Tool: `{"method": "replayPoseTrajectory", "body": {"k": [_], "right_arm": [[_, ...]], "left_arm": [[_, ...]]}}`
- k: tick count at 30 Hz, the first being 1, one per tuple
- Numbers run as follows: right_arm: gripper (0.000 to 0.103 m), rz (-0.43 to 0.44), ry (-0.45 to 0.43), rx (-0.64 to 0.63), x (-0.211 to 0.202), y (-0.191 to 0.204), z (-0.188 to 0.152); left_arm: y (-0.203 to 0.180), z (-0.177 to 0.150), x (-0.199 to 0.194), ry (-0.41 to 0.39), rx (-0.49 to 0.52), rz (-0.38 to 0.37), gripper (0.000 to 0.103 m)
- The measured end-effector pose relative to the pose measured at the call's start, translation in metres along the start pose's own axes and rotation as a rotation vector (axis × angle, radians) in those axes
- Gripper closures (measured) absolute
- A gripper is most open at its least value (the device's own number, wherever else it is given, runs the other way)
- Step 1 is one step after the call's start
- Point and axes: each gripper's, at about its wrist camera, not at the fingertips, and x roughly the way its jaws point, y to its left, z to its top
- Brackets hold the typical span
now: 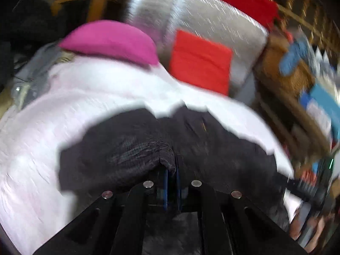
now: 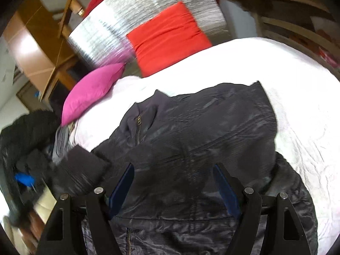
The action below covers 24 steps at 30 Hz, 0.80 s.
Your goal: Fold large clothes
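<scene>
White bedding covers the bed (image 2: 244, 63), which carries a dark jacket (image 2: 201, 131) spread across its middle. A magenta pillow (image 2: 91, 91) lies at the bed's far left corner, and a red cushion (image 2: 167, 36) leans against a silver quilted panel (image 2: 119, 27) behind it. Wooden furniture (image 2: 42, 48) stands to the left of the panel; cluttered wooden shelving (image 1: 301, 80) runs along the right (left wrist view heavily motion-blurred).

Left tool (image 1: 172, 170): blue pads drawn close together, clenched on a ribbed knit edge of the jacket (image 1: 148, 153), which bunches just over the fingertips.

Right tool (image 2: 174, 182): blue pads (image 2: 122, 184) spread wide apart, released, poised over the jacket's body; whether the tips touch the fabric cannot be told. A brass zipper (image 2: 138, 125) shows near the collar.
</scene>
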Motion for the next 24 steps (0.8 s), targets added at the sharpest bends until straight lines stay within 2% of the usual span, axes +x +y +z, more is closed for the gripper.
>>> {"method": "replayPoseTrajectory", "body": {"k": [3,5,7,9,10,11,15,18,21,24], "right_arm": [[0.024,-0.001,0.0,0.036,-0.005,-0.01,0.003],[0.024,0.001,0.0,0.049,-0.008,-0.014,0.005],[0.024,0.003,-0.004,0.06,-0.012,-0.017,0.006],[0.024,0.012,-0.007,0.074,-0.015,-0.019,0.009],[0.024,0.019,-0.006,0.08,-0.016,-0.02,0.009],[0.024,0.028,-0.005,0.083,-0.016,-0.02,0.01],[0.024,0.048,0.006,0.076,-0.014,-0.017,0.011],[0.024,0.058,0.02,0.06,-0.013,-0.013,0.01],[0.024,0.076,0.033,0.048,-0.012,-0.009,0.008],[0.024,0.124,0.055,0.038,-0.011,-0.004,0.006]], "left_arm": [[-0.023,-0.032,0.025,0.106,0.047,0.018,0.096],[-0.027,-0.049,0.042,0.168,0.06,0.037,0.092],[-0.027,-0.057,0.039,0.174,0.055,0.022,0.091],[-0.024,-0.055,0.022,0.168,0.028,-0.024,0.075],[-0.021,-0.055,0.015,0.162,0.015,-0.039,0.047],[-0.015,-0.055,0.004,0.156,-0.006,-0.043,0.027],[0.011,-0.059,-0.042,0.12,-0.082,-0.113,0.025],[0.036,-0.052,-0.07,0.092,-0.151,-0.121,0.025],[0.06,-0.037,-0.081,0.088,-0.265,-0.131,0.025],[0.073,-0.025,-0.069,0.126,-0.35,-0.108,0.025]]}}
